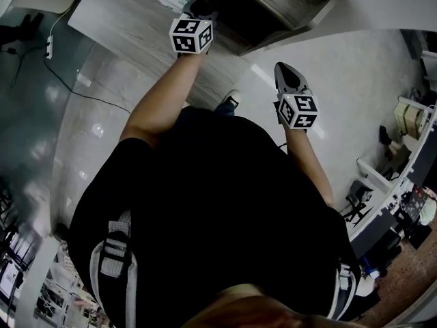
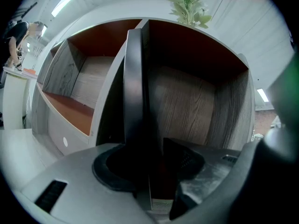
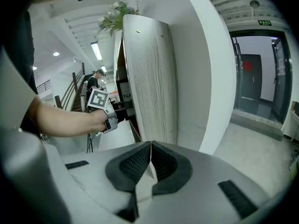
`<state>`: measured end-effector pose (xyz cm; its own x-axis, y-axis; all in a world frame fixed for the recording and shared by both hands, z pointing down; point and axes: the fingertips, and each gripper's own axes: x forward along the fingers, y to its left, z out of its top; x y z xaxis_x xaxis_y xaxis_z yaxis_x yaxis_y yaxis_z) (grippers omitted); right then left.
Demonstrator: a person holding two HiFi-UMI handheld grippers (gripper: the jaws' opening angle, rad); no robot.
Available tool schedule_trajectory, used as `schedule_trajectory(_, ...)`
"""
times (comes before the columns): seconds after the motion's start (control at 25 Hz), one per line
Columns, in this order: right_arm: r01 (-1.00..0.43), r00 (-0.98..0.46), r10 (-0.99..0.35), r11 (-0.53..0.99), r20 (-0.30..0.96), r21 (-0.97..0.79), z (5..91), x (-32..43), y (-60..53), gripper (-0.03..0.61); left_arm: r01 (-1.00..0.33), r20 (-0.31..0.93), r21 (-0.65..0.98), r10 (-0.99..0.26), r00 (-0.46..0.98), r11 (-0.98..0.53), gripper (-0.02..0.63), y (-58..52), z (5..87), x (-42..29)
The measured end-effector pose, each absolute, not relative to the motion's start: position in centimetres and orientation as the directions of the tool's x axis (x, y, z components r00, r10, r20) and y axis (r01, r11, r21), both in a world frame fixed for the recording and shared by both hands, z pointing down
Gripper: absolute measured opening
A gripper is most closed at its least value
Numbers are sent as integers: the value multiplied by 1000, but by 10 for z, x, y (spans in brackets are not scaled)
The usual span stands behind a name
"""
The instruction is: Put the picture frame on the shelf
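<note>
Now | picture frame (image 2: 133, 101) upright, edge-on in shelf (image 2: 233, 111) | left gripper (image 2: 147, 164) jaws apart

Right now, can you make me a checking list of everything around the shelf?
Surface: wood-grain shelf, open compartments.
Job's things: picture frame upright, seen edge-on, inside the near compartment.
Clutter: a plant on top of the shelf.
Tools: left tool has its jaws apart with the frame between them; right tool is shut and empty, off to the shelf's side.
Cables: power strip with its cable on the floor.
Surroundings: desks and a doorway.
</note>
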<state>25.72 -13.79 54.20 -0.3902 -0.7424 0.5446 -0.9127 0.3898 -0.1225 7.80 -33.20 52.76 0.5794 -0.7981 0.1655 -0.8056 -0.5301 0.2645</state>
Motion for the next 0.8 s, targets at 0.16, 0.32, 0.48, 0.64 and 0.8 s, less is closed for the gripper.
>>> schedule_trajectory(0.16, -914, -389, -744, 387, 544, -124, 543, 259, -137, 12, -806, 181, 255, -792, 583, -535, 205, -328, 531, 78)
schedule_trajectory(0.32, -915, -388, -745, 382, 542, -129, 544, 260, -137, 12, -814, 195, 244, -795, 574, -527, 219, -325, 535, 73)
schedule_trajectory(0.48, -914, -390, -748, 383, 537, -131, 545, 260, -135, 12, -820, 208, 236, -797, 568, -522, 228, -321, 539, 67)
schedule_trajectory(0.64, -916, -389, -751, 378, 534, -136, 545, 261, -136, 12, -818, 231, 224, -786, 573, -530, 237, -314, 544, 67)
schedule_trajectory(0.8, -916, -391, -753, 374, 530, -145, 545, 258, -138, 12, -815, 239, 203, -780, 579, -543, 241, -308, 545, 65)
